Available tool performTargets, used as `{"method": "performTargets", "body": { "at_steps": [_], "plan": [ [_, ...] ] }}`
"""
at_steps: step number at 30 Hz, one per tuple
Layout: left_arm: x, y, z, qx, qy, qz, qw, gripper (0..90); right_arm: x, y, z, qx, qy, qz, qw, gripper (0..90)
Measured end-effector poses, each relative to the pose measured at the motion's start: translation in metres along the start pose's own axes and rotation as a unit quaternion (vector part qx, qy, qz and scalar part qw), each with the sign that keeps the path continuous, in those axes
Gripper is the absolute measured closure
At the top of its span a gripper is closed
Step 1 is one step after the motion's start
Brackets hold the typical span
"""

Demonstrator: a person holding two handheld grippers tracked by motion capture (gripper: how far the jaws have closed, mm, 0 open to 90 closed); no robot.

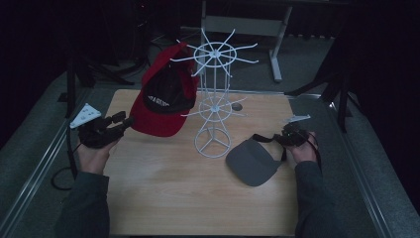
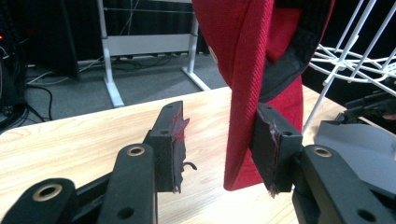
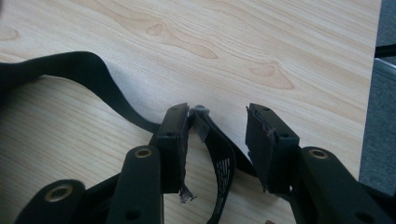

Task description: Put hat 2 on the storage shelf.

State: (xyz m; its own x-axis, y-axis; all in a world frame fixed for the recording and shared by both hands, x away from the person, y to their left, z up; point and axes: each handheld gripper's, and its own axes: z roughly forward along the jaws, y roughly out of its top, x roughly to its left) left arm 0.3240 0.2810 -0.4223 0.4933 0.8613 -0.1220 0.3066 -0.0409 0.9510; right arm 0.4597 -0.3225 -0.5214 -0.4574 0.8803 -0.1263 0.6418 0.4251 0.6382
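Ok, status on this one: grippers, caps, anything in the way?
Left gripper open, red cap brim between fingers. Right gripper open over grey visor strap. White wire rack stands between them.

Right gripper (image 3: 217, 140) jaws apart, black strap (image 3: 223, 161) between, on wooden table (image 3: 261, 46).
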Motion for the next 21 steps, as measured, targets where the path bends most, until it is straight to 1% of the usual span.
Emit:
{"method": "performTargets", "body": {
  "at_steps": [3, 6, 9, 11, 12, 13, 14, 16, 18, 20, 21],
  "plan": [
    [0.0, 0.0, 0.0, -0.001, 0.0, -0.001, 1.0, 56.9, -0.001, 0.005, 0.004, 0.015, 0.007, -0.012, 0.9998, 58.6],
    [0.001, 0.0, -0.001, -0.002, 0.001, -0.003, 1.0, 56.9, 0.0, 0.005, 0.009, 0.031, 0.014, -0.026, 0.9991, 58.9],
    [0.002, -0.001, -0.002, -0.002, 0.002, -0.004, 1.0, 56.9, 0.002, 0.004, 0.011, 0.044, 0.026, -0.036, 0.998, 60.0],
    [0.002, -0.001, -0.003, -0.003, 0.002, -0.004, 1.0, 56.9, 0.003, 0.003, 0.014, 0.055, 0.029, -0.044, 0.9971, 62.6],
    [0.002, -0.001, -0.003, -0.003, 0.002, -0.004, 1.0, 56.9, 0.003, 0.003, 0.014, 0.055, 0.029, -0.044, 0.9971, 62.6],
    [0.002, -0.001, -0.002, -0.002, 0.002, -0.004, 1.0, 56.9, 0.003, 0.003, 0.016, 0.064, 0.027, -0.04, 0.9968, 65.9],
    [0.001, -0.001, -0.002, -0.001, 0.002, -0.004, 1.0, 56.9, 0.004, 0.003, 0.017, 0.067, 0.028, -0.038, 0.9966, 68.1],
    [0.001, -0.001, -0.002, -0.001, 0.002, -0.003, 1.0, 56.9, 0.004, 0.004, 0.02, 0.074, 0.025, -0.037, 0.9962, 69.8],
    [0.001, -0.001, -0.001, 0.0, 0.001, -0.002, 1.0, 56.9, 0.004, 0.005, 0.021, 0.075, 0.027, -0.029, 0.9964, 69.8],
    [0.001, -0.001, -0.001, 0.0, 0.001, -0.002, 1.0, 56.7, 0.004, 0.006, 0.023, 0.077, 0.026, -0.025, 0.9964, 73.2],
    [0.001, -0.001, -0.001, 0.0, 0.002, -0.002, 1.0, 56.7, 0.004, 0.006, 0.023, 0.077, 0.026, -0.025, 0.9964, 73.2]
  ]
}}
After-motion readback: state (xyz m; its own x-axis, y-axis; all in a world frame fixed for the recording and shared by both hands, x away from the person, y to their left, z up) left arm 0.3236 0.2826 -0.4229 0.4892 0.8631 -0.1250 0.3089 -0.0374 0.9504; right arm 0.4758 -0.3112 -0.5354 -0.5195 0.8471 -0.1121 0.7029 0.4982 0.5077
